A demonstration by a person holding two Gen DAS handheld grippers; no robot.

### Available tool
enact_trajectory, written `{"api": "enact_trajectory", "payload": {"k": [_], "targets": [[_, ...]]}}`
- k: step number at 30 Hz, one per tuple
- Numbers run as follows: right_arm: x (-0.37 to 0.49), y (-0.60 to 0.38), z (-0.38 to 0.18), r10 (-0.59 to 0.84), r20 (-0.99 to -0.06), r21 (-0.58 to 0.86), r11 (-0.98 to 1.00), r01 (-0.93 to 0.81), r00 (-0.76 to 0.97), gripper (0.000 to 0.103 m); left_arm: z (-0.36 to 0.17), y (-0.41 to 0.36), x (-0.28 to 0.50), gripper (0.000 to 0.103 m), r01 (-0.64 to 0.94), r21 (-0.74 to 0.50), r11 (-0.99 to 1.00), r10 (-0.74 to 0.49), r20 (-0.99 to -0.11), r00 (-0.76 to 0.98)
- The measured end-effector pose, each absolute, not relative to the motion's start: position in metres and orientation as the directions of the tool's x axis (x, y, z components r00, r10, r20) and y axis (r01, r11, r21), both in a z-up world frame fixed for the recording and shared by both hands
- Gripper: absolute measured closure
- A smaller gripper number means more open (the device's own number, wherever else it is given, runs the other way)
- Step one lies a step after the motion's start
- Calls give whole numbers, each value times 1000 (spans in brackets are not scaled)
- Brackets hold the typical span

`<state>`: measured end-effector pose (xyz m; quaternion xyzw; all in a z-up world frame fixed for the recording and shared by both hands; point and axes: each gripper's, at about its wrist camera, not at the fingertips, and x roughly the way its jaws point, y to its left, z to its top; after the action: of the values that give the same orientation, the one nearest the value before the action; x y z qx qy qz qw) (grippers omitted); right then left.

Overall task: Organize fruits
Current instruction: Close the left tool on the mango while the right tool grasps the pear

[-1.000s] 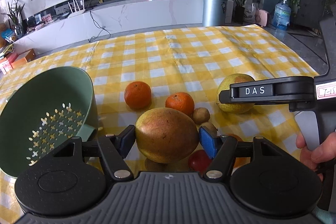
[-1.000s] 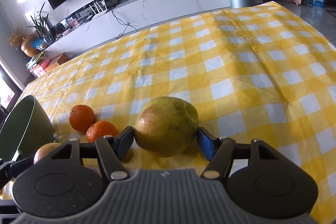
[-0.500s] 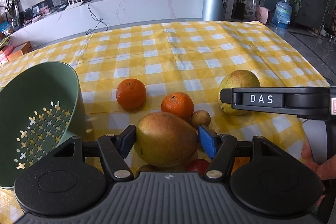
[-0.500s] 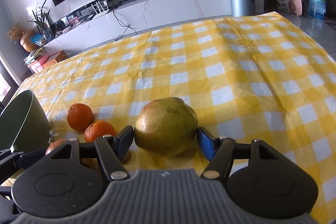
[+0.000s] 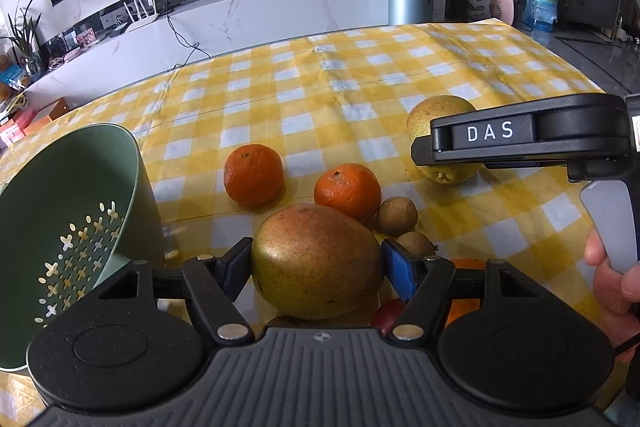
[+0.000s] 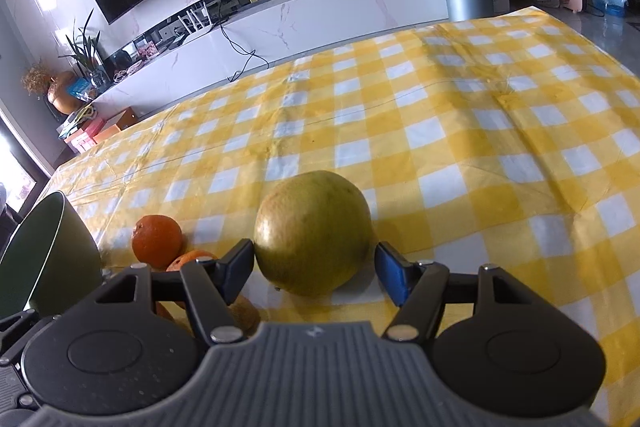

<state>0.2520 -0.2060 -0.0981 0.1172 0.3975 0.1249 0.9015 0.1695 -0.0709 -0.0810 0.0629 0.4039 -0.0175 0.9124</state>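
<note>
The left gripper [image 5: 316,263] is opening, a mango [image 5: 318,261] between its fingers. The right gripper [image 6: 314,267] stands apart around a pear [image 6: 314,233], not visibly pressing. Both look heavy, smooth, bruisable; grip the widest middle.

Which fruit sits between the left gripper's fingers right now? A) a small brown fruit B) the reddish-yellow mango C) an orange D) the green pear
B: in the left wrist view the reddish-yellow mango fills the gap of the left gripper, whose jaws are opening; the two oranges lie farther out on the checked cloth.
</note>
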Motion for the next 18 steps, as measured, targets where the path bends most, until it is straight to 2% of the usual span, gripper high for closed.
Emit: {"api": "enact_trajectory", "payload": {"k": [2, 4, 18], "targets": [[253, -205, -99, 323, -686, 312, 940, -137, 652, 40, -81, -71, 169, 26, 84, 102, 991, 18, -733, 680], [255, -204, -100, 344, -683, 331, 932, -147, 644, 46, -81, -71, 168, 26, 84, 104, 991, 18, -730, 683], [243, -196, -90, 318, -667, 258, 947, -191, 674, 48, -66, -66, 156, 27, 75, 62, 995, -10, -697, 717]]}}
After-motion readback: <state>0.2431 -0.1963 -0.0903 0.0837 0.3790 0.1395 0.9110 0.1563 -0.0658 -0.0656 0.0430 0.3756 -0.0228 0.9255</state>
